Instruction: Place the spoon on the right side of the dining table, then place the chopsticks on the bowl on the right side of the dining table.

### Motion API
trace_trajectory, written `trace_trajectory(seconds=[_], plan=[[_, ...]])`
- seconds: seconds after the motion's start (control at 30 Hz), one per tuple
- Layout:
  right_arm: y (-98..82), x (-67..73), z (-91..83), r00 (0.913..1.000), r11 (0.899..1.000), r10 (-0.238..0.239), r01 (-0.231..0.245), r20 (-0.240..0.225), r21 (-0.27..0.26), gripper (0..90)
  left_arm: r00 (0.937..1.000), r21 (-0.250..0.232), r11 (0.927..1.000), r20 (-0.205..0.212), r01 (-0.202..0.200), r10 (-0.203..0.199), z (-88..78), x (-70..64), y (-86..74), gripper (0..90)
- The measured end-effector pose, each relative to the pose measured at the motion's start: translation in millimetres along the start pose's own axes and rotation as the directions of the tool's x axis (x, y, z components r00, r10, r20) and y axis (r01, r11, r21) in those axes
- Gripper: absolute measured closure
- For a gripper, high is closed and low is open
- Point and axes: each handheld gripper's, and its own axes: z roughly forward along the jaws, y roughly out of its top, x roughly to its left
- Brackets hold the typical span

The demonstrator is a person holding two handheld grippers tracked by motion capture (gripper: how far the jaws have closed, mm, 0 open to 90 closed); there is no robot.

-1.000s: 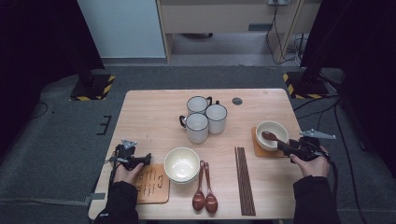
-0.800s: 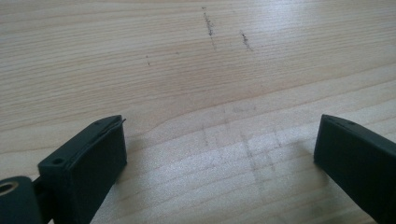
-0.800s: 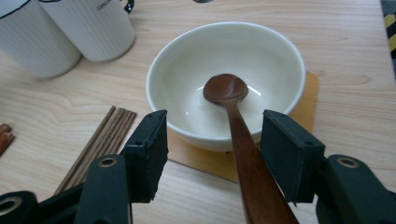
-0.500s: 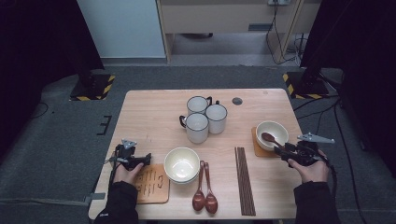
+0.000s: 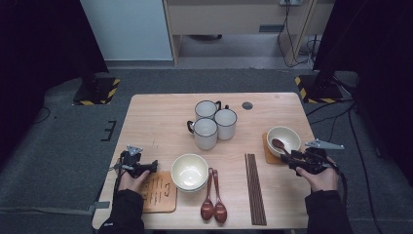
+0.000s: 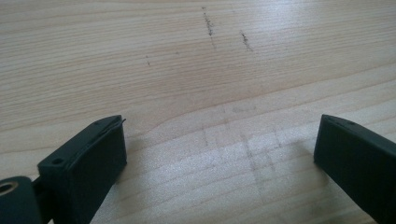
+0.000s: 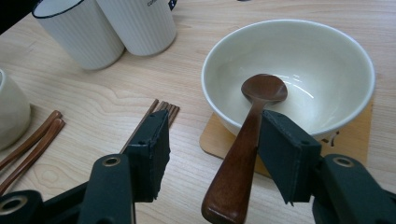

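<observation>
I am backing my right gripper [image 7: 212,140], jaws apart around the spoon [image 7: 247,135] resting in the bowl [image 7: 327,60], straight off without nudging; left gripper [image 6: 219,158] is idling open.

Table [image 5: 160,126] evenly lit from above, surroundings dark at 9 and 3 o'clock. Glare on bowl [image 7: 327,60] inner wall. Soft shadows under jaws; near jaws slightly blurred.

- The high view looks forward and down on my whole table [image 5: 160,122] from above my side
- My left gripper view stares close at bare wood
- My right gripper view faces the bowl [image 7: 289,74] and spoon [image 7: 247,140] close up; the high view shares both, bowl [image 5: 285,139]
</observation>
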Motion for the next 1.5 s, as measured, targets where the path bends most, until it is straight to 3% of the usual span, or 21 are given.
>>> trace_trajectory(seconds=[0.27,0.53,0.8,1.0,1.5], plan=[[0.7,0.7,0.9,1.0,1.0,0.002,-0.002,-0.004,-0.007,43.6,1.0,0.0,1.0,0.0,0.0,0.0,0.0,0.0,0.0,1.3],[9.2,3.2,-4.1,0.9994,0.998,-0.03,0.029,-0.016,-0.052,44.2,1.0,0.0,1.0,0.002,0.0,0.0,0.1,0.1,0.0,1.1],[16.8,22.4,-7.7,0.996,0.994,-0.062,0.056,-0.064,-0.093,43.6,1.0,0.001,1.0,0.004,0.0,0.0,0.2,0.1,0.1,0.9],[14.8,36.7,1.2,0.9918,0.993,-0.101,0.096,-0.079,-0.066,43.6,1.0,0.002,1.0,0.004,-0.001,0.001,0.1,0.2,0.2,0.9],[9.2,50.5,10.5,0.9882,0.992,-0.123,0.12,-0.091,-0.046,44.4,1.0,0.001,1.0,0.004,0.0,0.0,0.2,0.1,0.1,0.8]])
